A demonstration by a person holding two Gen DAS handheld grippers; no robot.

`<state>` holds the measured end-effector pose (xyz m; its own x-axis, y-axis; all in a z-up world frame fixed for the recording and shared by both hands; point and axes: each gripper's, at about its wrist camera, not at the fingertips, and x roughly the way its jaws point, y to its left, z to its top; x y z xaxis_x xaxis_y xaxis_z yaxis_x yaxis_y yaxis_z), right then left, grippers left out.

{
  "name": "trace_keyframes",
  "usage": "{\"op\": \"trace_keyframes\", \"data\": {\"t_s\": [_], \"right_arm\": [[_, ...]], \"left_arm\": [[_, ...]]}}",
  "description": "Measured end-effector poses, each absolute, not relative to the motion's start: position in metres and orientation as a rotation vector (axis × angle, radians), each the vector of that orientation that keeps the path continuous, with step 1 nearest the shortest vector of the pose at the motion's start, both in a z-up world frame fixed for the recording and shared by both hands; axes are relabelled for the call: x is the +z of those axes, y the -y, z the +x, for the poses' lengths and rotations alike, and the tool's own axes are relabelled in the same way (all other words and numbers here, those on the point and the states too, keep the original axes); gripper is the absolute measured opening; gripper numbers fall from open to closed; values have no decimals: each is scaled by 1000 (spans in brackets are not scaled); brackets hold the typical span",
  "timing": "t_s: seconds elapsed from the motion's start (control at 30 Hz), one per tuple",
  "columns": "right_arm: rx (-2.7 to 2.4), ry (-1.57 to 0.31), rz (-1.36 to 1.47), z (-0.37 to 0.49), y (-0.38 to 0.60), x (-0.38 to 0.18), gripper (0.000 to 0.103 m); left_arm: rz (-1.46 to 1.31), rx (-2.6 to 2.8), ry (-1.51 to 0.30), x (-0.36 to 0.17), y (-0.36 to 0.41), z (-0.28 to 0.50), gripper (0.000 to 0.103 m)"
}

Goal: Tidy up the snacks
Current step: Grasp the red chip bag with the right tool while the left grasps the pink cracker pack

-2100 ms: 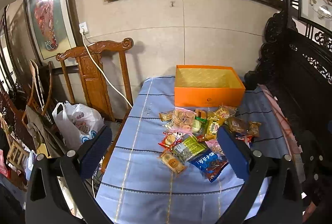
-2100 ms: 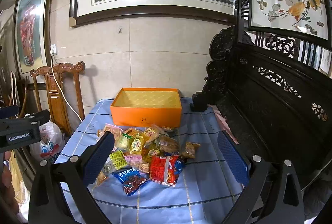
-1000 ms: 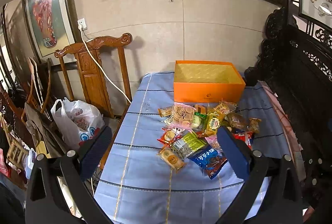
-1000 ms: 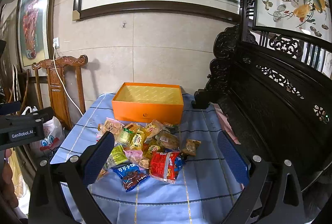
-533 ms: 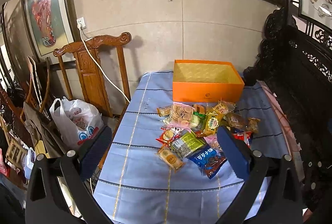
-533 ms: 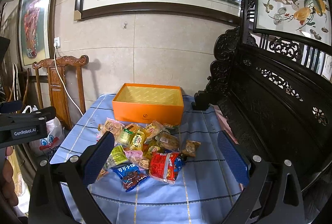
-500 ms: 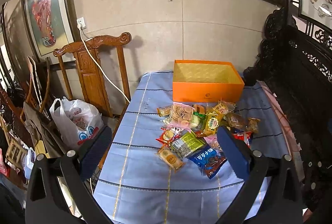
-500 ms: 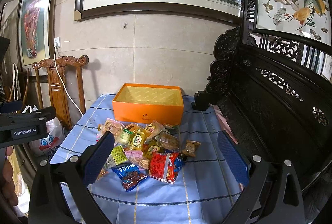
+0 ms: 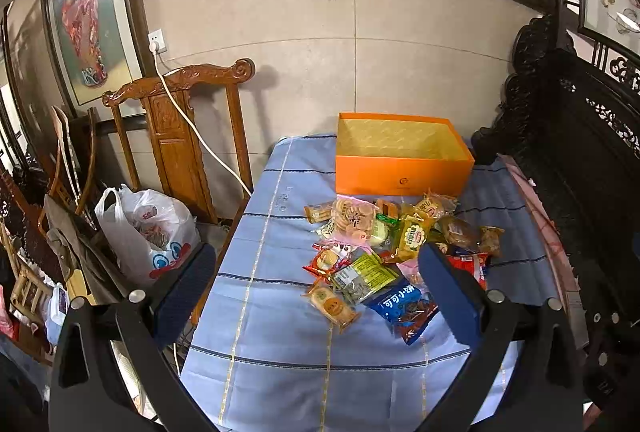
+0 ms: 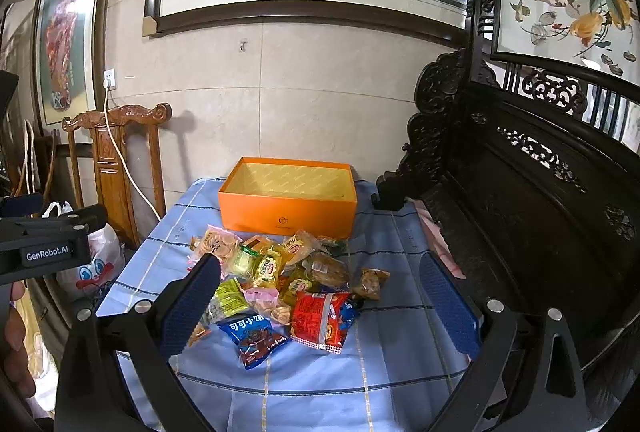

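The table (image 9: 280,332), draped in a blue striped cloth, carries everything. At its far end sits the open orange cardboard box (image 10: 288,208), and as far as can be seen nothing is inside it. Just in front lies the heap of wrapped snack packets (image 10: 280,284), all loose on the cloth. So the sorting looks unstarted: every packet is left to move. The left claw (image 9: 316,296) and right claw (image 10: 320,300) both hang above the near edge, jaws wide apart, holding nothing.
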<state>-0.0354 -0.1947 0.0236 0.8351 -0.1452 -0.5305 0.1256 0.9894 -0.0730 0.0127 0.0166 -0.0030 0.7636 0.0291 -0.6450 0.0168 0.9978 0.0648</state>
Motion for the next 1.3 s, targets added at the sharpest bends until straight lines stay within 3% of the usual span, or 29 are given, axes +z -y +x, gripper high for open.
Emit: {"op": "trace_keyframes", "data": {"t_s": [0.33,0.67,0.97,1.3], "right_arm": [[-155,-630,-13,-17,194,4,99],[-233,-942,53,42,250,-109,99],[-123,-993,-22,144,268,-154,99],[-62,-1147,-42,169,249,-219,99]], "left_arm": [[64,2,-761,-27,-28,43,99],[80,39,-1010,-160,-22,116,99],[58,71,-970,-177,17,207,99],[196,66,-1019,-244,59,288,99]]}}
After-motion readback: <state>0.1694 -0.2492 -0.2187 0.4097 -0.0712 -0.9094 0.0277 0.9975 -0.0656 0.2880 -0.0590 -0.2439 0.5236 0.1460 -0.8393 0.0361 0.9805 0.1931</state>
